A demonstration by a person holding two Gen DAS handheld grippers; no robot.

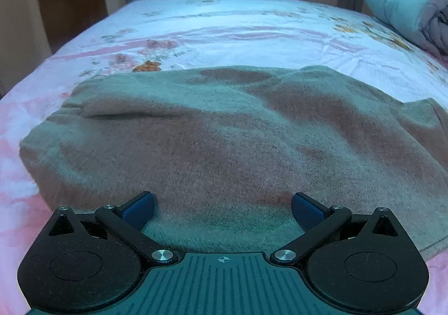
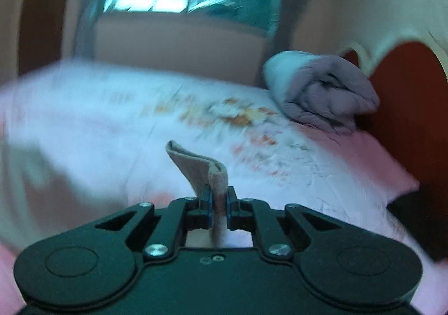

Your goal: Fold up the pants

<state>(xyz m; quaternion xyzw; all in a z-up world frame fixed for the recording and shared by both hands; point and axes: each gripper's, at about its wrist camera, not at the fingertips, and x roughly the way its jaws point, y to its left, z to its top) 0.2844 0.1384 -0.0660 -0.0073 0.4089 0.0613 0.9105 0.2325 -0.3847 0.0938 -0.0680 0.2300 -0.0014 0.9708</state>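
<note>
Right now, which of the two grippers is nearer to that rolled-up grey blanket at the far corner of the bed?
Right, as far as the pictures show. The right gripper, clamping a pants edge, sees the blanket large and close; the left gripper, over the pants, sees it small at the frame's edge.

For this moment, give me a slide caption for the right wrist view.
Right gripper clamps a folded edge of the tan pants above the floral bedsheet.

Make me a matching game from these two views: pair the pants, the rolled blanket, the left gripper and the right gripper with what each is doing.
Things:
1. pants
2. rolled blanket
3. left gripper
4. right gripper

States:
A. jaws wide apart over the cloth
B. clamped on an edge of cloth
C. spread across the floral bed sheet
D. bundled at the bed's far corner

Pairs: 1-C, 2-D, 3-A, 4-B
</note>
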